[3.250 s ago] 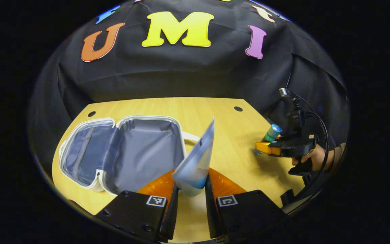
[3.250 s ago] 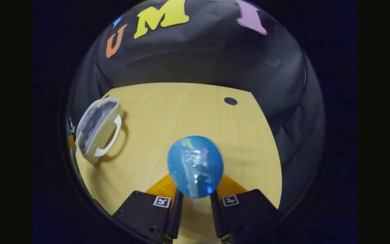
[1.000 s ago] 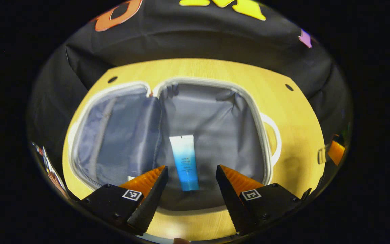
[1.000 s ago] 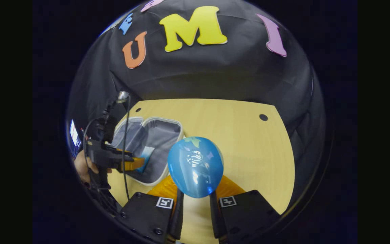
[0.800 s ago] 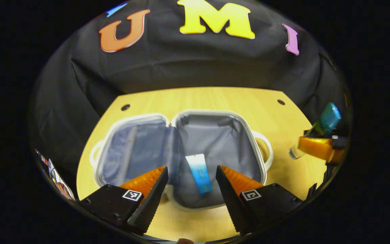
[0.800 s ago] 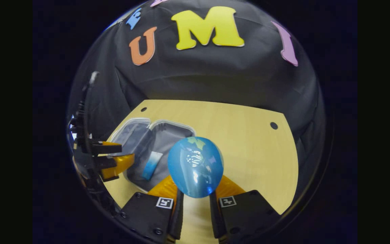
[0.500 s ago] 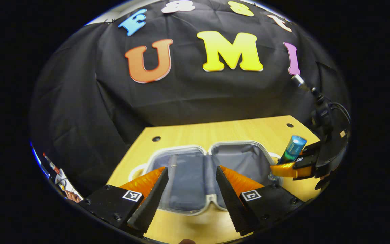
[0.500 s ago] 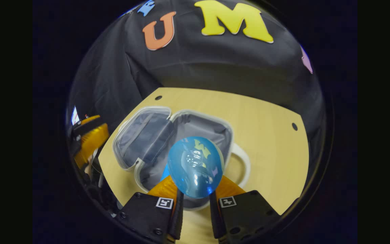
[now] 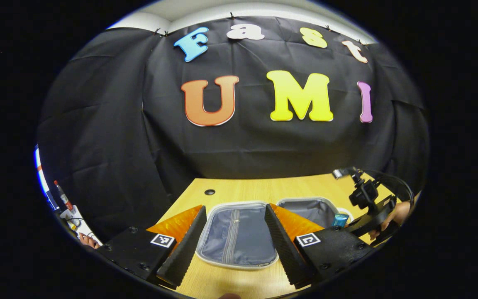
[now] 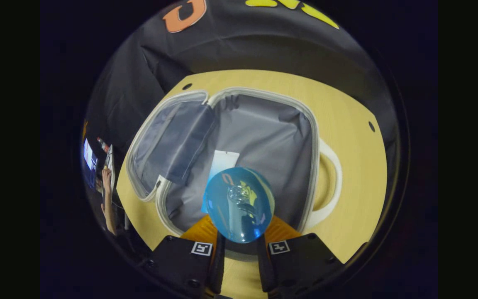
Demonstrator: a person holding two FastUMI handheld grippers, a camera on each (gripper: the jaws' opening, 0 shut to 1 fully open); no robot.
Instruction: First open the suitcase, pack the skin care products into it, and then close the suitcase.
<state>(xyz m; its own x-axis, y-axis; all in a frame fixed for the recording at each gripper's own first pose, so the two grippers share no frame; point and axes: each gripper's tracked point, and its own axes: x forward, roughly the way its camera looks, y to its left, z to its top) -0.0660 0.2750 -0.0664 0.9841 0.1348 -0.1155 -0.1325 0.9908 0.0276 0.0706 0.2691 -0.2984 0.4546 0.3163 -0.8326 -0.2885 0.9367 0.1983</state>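
Note:
The suitcase (image 10: 259,124) lies open on the table, grey lining up, with a white rim and a white handle (image 10: 331,182). A white-and-blue tube (image 10: 223,162) lies in its right half, its lower end hidden by the bottle. My right gripper (image 10: 239,241) is shut on a clear bottle with a blue cap (image 10: 239,203), held just above that half. My left gripper (image 9: 234,206) is open and holds nothing, at the near edge of the suitcase lid (image 9: 237,236). Farther right in the left gripper view are the bottle's cap (image 9: 340,219) and the hand (image 9: 396,212) holding the right gripper.
The wooden table (image 10: 355,137) has small round holes (image 9: 209,192) near its back corners. Bare wood lies to the right of the suitcase. Off the table's left side are a person's arm (image 10: 107,195) and some clutter (image 9: 67,207).
The left gripper let go of the tube in the suitcase, then pulled back and tilted up. The right gripper carried the bottle from the table's right side to over the suitcase.

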